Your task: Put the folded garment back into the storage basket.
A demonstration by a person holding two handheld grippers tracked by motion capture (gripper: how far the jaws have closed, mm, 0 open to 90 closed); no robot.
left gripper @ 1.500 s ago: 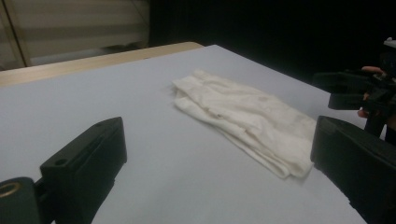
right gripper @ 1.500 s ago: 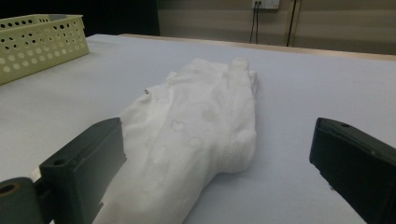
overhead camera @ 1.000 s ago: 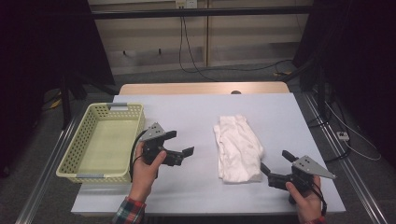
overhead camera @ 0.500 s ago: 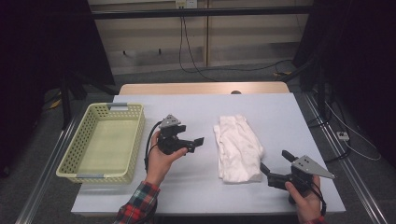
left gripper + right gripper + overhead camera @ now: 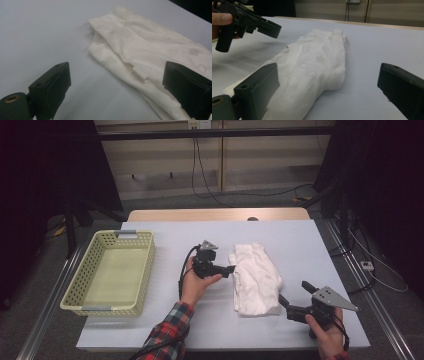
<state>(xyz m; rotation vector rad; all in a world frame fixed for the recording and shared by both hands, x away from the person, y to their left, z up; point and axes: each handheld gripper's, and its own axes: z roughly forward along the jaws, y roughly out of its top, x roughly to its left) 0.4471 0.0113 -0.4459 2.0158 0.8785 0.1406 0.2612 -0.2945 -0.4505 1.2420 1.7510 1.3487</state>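
No words could be read; the left gripper (image 5: 229,269) was spread wide beside the white cloth (image 5: 255,277) mid-frame, the right gripper (image 5: 292,299) spread wide at lower right

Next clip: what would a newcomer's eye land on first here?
Probably the folded white garment lying right of centre on the pale table, with an open gripper on either side. The left gripper hovers right at its left edge, while the right gripper sits near its front right corner. Next comes the empty yellow basket at the table's left side.
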